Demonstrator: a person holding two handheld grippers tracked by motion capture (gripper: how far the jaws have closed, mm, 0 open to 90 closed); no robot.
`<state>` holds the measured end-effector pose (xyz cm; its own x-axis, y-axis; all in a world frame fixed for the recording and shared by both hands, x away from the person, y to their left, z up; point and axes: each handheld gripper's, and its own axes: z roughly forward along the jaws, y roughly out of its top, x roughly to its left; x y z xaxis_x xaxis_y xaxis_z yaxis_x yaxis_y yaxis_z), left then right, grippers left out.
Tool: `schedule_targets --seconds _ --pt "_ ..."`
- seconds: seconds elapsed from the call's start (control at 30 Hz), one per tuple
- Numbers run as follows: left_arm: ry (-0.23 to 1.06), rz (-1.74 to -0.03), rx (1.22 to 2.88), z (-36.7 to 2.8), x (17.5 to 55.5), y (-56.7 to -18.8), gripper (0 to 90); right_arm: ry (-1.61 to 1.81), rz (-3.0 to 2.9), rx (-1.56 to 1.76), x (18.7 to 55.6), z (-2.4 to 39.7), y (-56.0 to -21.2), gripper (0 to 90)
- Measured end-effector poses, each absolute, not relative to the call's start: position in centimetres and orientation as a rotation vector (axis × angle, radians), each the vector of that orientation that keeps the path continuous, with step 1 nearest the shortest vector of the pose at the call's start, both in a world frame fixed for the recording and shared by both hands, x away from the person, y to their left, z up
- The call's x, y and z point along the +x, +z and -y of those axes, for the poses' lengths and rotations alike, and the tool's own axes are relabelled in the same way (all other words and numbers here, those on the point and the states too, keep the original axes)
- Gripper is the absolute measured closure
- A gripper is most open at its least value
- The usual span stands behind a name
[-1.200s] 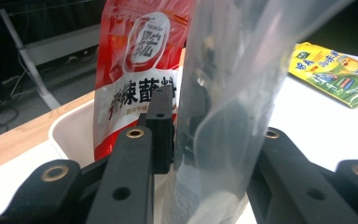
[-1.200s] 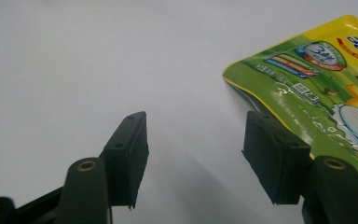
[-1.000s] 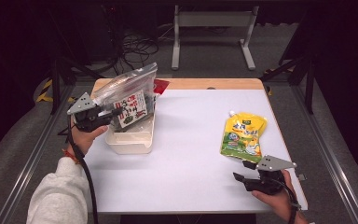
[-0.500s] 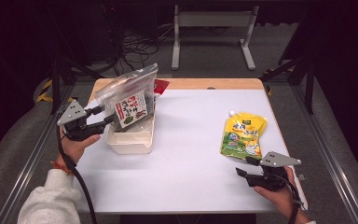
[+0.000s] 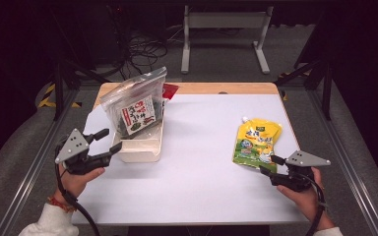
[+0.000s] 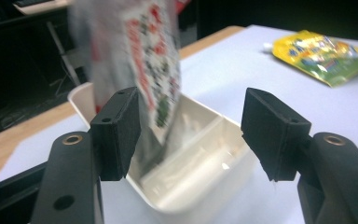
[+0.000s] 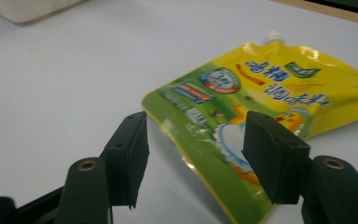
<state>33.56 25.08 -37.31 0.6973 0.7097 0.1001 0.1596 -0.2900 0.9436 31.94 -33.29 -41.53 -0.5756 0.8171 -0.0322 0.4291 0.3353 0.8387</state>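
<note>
**Two claws released, one at the tub, one at the pouch**

Two claws are at work over the white bench (image 5: 202, 162), each in one of the person's hands. The left claw (image 5: 109, 140) stands released: its jaws have just been opening, and they are now set wide apart with nothing pressed between them. In the left gripper view the left claw (image 6: 191, 135) looks past its two black pads at the seaweed bag (image 6: 140, 70), which is blurred there and stands clear of both pads. From the high view, that seaweed bag (image 5: 135, 110) stands on end in the cream tub (image 5: 142, 147), leaning toward the far left, its top well above the tub's rim. The left claw's tips lie just beside the tub's near left corner. A red packet (image 5: 170, 91) peeks out behind the bag, at the bench's far edge.

The right claw (image 5: 269, 165) is released too, jaws spread and bare. In the right gripper view the right claw (image 7: 196, 158) frames the near corner of the yellow-green spout pouch (image 7: 261, 93), which lies flat on the bench beyond and under the gap; neither pad presses on it. In the high view the spout pouch (image 5: 256, 142) lies on the bench's right side, spout toward the far edge, well apart from the tub.
</note>
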Motion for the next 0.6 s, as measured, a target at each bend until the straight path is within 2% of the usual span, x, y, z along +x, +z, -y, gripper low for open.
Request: schedule_targets --seconds 0.1,0.2,0.23,0.3,0.47,0.6 --pt "0.590 -0.678 1.831 -24.5 32.4 -38.2 36.0 1.114 -2.110 1.130 32.9 34.3 -41.2 40.5" --pt "0.568 -0.662 1.881 -23.4 31.0 -39.2 32.1 1.099 -2.083 1.155 33.6 35.0 -41.1 40.4" --pt "0.514 -0.663 1.880 -22.9 30.5 -39.7 30.3 1.092 -2.073 1.167 33.9 35.3 -41.1 40.2" --pt "0.490 -0.651 1.926 -21.9 29.8 -40.7 25.9 1.093 -2.048 1.207 34.6 36.1 -41.1 39.7" --pt "0.425 -0.612 2.052 -19.6 29.2 -43.1 18.7 1.091 -2.048 1.319 37.1 36.9 -42.3 36.9" --pt "0.397 -0.611 2.105 -18.8 29.5 -44.4 17.1 1.075 -2.068 1.353 38.7 36.4 -43.1 34.9"
